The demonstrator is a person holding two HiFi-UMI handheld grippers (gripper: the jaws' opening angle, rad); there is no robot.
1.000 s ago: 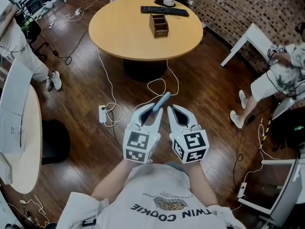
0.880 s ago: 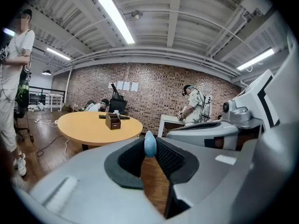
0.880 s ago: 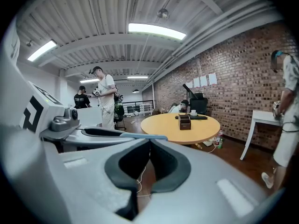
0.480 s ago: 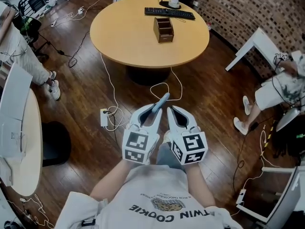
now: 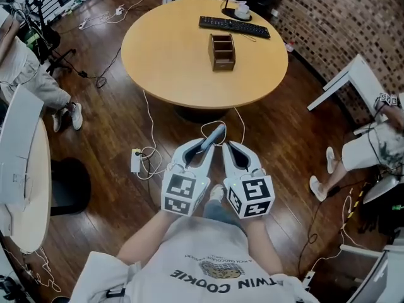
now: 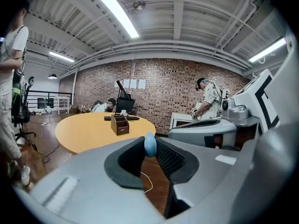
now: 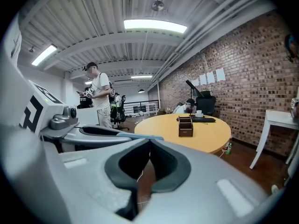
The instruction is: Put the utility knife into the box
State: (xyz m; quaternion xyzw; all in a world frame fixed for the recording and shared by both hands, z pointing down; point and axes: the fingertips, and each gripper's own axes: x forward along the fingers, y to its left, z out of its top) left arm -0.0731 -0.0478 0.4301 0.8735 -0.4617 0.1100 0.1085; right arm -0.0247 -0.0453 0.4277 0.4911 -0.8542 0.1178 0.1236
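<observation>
My left gripper [image 5: 209, 146] is shut on a blue-grey utility knife [image 5: 214, 134], whose end sticks out past the jaws and points toward the table. In the left gripper view the knife's tip [image 6: 150, 144] shows between the dark pads. Beside it, my right gripper [image 5: 226, 146] is shut with nothing in it, its jaws meeting at the tips [image 7: 149, 142]. The brown wooden box [image 5: 222, 51] stands on the round wooden table [image 5: 164, 55] ahead, some way off. It also shows as the box [image 6: 120, 124] in the left gripper view and the box [image 7: 185, 125] in the right gripper view.
A black keyboard [image 5: 234, 26] and a cup [image 5: 241, 10] lie behind the box. Cables and a power strip [image 5: 135, 160] cross the wooden floor before the table. A person [image 5: 28, 68] stands left, another person [image 5: 372, 147] right, near a white table [image 5: 350, 81].
The table and box have come nearer and lower in the head view as I walk toward them. Both grippers keep their place and grip.
</observation>
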